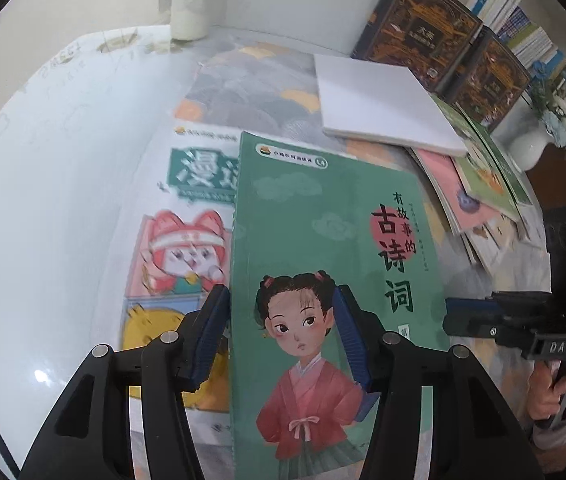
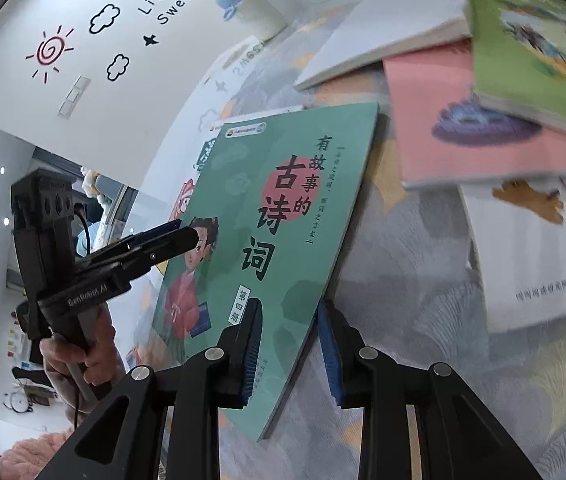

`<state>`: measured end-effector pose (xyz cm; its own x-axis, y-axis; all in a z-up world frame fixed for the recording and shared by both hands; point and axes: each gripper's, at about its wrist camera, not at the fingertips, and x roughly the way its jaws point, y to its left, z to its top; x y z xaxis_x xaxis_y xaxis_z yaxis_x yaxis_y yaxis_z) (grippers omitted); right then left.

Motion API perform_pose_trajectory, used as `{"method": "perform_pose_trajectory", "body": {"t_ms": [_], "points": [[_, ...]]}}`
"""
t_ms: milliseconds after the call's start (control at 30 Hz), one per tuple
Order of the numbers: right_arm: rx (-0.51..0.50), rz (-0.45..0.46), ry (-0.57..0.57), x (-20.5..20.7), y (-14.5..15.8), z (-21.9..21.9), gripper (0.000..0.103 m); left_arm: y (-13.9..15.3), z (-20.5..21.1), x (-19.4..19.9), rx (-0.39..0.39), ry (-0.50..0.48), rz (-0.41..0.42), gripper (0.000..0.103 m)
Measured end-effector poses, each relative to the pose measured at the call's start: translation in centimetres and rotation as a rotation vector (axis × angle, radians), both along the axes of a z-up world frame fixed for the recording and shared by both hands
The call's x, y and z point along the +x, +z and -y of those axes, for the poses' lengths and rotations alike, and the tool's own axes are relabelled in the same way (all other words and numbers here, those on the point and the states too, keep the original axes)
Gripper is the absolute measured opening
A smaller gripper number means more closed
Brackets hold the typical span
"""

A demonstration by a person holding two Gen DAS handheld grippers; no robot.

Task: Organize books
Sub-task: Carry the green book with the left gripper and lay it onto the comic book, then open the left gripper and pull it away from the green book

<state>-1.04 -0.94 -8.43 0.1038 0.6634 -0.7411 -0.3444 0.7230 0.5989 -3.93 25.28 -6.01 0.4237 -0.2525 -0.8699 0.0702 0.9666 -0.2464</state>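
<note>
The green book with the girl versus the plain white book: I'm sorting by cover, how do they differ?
The green book has an illustrated cover with a girl and a title; the white book shows a blank face. The green book lies on another picture book between both grippers' fingers; the white book rests on the spread pile further back. Both are thin paperbacks.

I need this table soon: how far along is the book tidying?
Early. Done: only two dark books stand upright at the back. In hand: the green poetry book lies on a cartoon book, with the left gripper and right gripper open astride its edges. Left: the white book, pink book and others lie scattered.
</note>
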Motion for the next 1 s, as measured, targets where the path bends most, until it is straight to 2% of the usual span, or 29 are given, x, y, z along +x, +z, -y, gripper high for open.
{"method": "perform_pose_trajectory", "body": {"t_ms": [200,367,500,633,733,867,900,933,1000], "points": [[0.021,0.02,0.032,0.3,0.4,-2.4,0.029,0.5,-2.5,0.9,0.044,0.072,0.031,0.05],[0.013,0.035,0.053,0.6,0.3,-4.7,0.029,-0.2,-4.2,1.5,0.086,0.153,0.053,0.05],[0.01,0.028,0.057,0.5,-0.2,-5.0,0.029,-0.2,-4.4,1.5,0.135,0.172,0.067,0.05],[-0.003,0.047,0.051,0.3,0.0,-5.0,0.029,-0.3,-4.7,1.6,0.134,0.179,0.063,0.05],[0.026,0.031,0.033,0.5,-0.2,-4.2,0.029,-0.2,-4.6,1.6,0.144,0.174,0.059,0.05],[0.071,0.014,0.019,0.4,0.3,-3.4,0.029,0.4,-4.6,1.4,0.118,0.188,0.062,0.053],[0.067,0.023,0.017,0.3,0.7,-3.2,0.029,0.7,-4.4,1.3,0.125,0.184,0.069,0.059],[0.048,0.045,0.013,0.0,1.2,-3.0,0.029,1.3,-3.9,1.0,0.142,0.177,0.083,0.07],[-0.028,0.14,-0.005,-1.2,3.2,-1.7,0.029,2.1,-3.1,0.5,0.167,0.164,0.11,0.086]]}}
